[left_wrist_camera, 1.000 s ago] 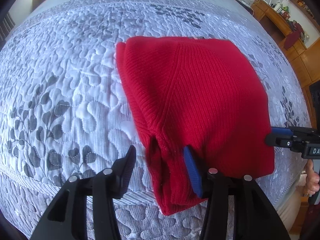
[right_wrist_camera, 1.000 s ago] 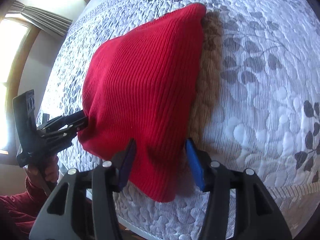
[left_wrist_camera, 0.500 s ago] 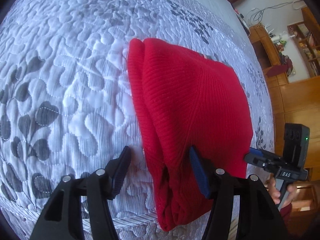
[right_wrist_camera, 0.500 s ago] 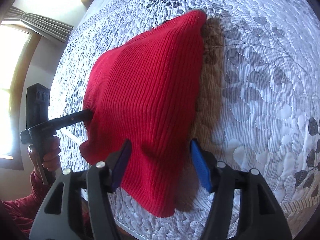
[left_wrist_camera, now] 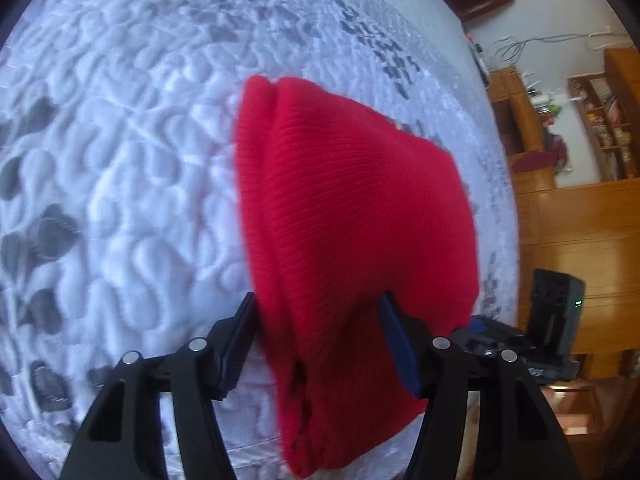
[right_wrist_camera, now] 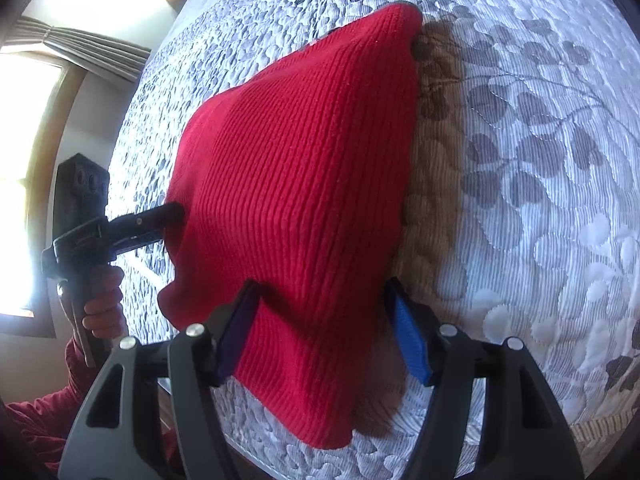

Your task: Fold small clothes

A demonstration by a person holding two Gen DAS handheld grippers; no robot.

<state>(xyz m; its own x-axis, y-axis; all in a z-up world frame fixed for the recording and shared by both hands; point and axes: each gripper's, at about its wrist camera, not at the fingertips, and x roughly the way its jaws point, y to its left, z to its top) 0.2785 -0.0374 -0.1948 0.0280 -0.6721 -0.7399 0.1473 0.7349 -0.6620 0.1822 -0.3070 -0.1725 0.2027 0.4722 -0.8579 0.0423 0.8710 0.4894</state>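
Quilted bedspread (right_wrist_camera: 520,160); bright curtained window (right_wrist_camera: 24,140); wooden shelves (left_wrist_camera: 600,128).

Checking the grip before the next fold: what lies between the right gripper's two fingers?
In the right wrist view, the near corner of the folded red knit garment lies between the right gripper fingers, on the quilted bedspread. The jaws have just been opening.
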